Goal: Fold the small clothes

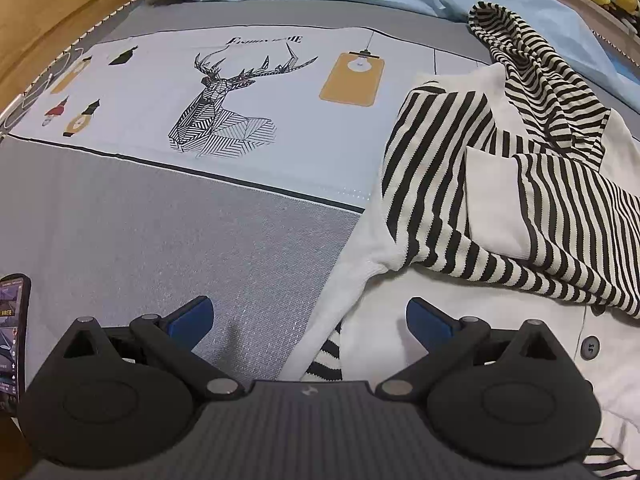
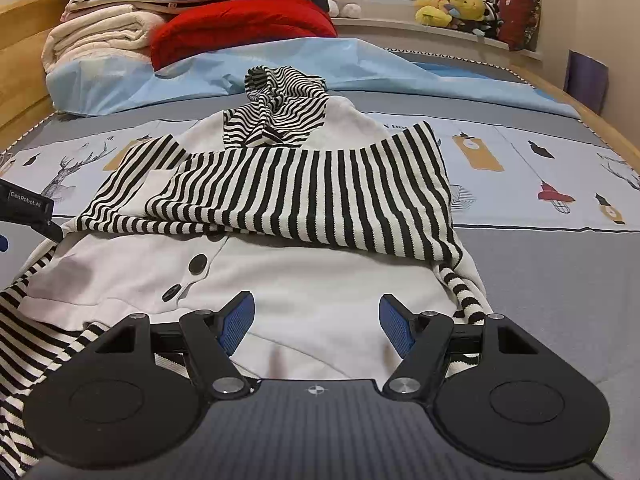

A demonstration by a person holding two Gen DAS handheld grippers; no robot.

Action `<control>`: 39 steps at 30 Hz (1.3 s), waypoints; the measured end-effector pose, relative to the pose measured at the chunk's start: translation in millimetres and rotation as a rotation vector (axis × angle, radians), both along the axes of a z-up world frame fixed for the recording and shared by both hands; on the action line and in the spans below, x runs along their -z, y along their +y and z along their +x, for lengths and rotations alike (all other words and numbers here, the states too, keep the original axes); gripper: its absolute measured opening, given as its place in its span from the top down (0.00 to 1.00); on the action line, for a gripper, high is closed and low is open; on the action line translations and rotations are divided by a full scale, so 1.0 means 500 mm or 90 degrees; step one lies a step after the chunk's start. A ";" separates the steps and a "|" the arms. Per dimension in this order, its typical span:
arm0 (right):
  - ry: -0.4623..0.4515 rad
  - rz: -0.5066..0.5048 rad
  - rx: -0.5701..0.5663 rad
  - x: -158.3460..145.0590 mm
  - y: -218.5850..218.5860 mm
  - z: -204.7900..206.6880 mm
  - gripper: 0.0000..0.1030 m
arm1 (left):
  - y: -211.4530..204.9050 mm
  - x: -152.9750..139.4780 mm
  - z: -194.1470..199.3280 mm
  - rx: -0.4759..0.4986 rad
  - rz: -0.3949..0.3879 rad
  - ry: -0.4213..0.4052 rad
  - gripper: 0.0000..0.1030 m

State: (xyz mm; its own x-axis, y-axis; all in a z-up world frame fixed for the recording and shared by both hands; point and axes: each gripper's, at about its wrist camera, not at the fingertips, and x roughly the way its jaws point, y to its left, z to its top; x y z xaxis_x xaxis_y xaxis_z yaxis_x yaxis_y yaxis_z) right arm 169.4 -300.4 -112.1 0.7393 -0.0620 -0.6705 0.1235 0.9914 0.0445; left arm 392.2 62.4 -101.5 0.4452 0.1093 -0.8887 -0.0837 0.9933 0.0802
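- We see a small hooded jacket (image 2: 304, 280) lying flat on the bed (image 2: 560, 300). It is white with black and white stripes.
- Both striped sleeves (image 2: 320, 196) are folded across the white front, and the striped hood (image 2: 280, 108) sits bunched at the far end.
- Our right tongs (image 2: 316, 320) hang over the near white part of the jacket. The blue pads (image 2: 238, 322) stand wide apart and grip nothing. The cloth lies under them, just ahead.
- Dark buttons (image 2: 197, 265) sit to the left of the right tongs.
- Our left tongs (image 1: 310, 320) are released too, with nothing pinched. The jacket's left edge (image 1: 340, 280) runs between the blue pads: one pad is over the grey bed cover, the other over white cloth.
- A deer picture (image 1: 224, 108) is printed on the bed cover, far ahead of the left tongs.
- A phone (image 1: 14, 336) shows at the left edge.
- Folded blankets (image 2: 100, 36), a red quilt (image 2: 240, 20) and soft toys (image 2: 452, 8) lie beyond the jacket.
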 end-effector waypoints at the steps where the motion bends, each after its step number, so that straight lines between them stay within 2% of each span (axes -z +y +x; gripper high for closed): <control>1: -0.001 0.002 0.000 0.000 0.000 0.000 0.31 | 0.001 -0.002 0.000 0.000 -0.005 0.001 0.00; 6: -0.057 0.018 -0.004 0.009 -0.022 0.004 0.30 | 0.005 -0.024 0.003 -0.010 -0.045 -0.009 0.00; 9: -0.059 0.013 0.037 0.009 -0.042 0.013 0.30 | 0.003 -0.026 0.006 -0.023 -0.033 -0.021 0.00; 11: -0.064 0.044 0.033 -0.028 -0.051 0.008 0.30 | 0.007 -0.024 0.005 -0.027 -0.035 -0.006 0.00; 12: -0.070 0.055 0.028 -0.059 -0.054 0.010 0.30 | 0.013 -0.026 0.000 -0.018 -0.050 -0.006 0.00; 14: -0.083 0.070 0.009 -0.121 -0.059 0.031 0.29 | 0.024 -0.030 -0.012 -0.015 -0.044 -0.016 0.00; 18: -0.113 0.041 -0.004 -0.247 -0.077 0.154 0.18 | 0.055 -0.041 -0.011 -0.020 0.000 -0.026 0.00; 20: -0.113 0.022 -0.002 -0.284 -0.080 0.257 0.17 | 0.087 -0.056 -0.006 -0.038 0.004 -0.037 0.00; 22: -0.104 0.027 -0.003 -0.293 -0.082 0.386 0.14 | 0.123 -0.068 0.002 -0.074 -0.003 -0.042 0.00; 26: -0.063 0.061 0.013 -0.248 -0.068 0.639 0.13 | 0.174 -0.070 0.019 -0.120 -0.028 -0.032 0.00; 31: -0.053 0.091 0.033 -0.131 0.008 0.883 0.13 | 0.161 -0.055 0.041 -0.080 -0.034 0.006 0.00; 33: -0.044 0.058 0.030 -0.086 0.044 0.952 0.13 | 0.150 -0.057 0.046 -0.063 -0.047 0.003 0.00; 35: -0.035 -0.011 0.044 -0.038 0.078 1.011 0.13 | 0.143 -0.058 0.047 -0.051 -0.046 -0.005 0.00; 38: -0.023 -0.091 0.082 0.028 0.096 1.059 0.13 | 0.139 -0.045 0.058 -0.049 -0.052 0.013 0.00; 39: -0.025 -0.104 0.095 0.049 0.094 1.066 0.16 | 0.141 -0.038 0.061 -0.050 -0.062 0.022 0.00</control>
State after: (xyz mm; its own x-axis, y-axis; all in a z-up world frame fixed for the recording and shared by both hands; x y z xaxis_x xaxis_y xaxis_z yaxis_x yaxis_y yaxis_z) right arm 702.1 -253.4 -136.7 0.7393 -0.2783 -0.6131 0.2707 0.9566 -0.1077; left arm 422.6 132.7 -82.4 0.4069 0.0553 -0.9118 -0.1610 0.9869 -0.0120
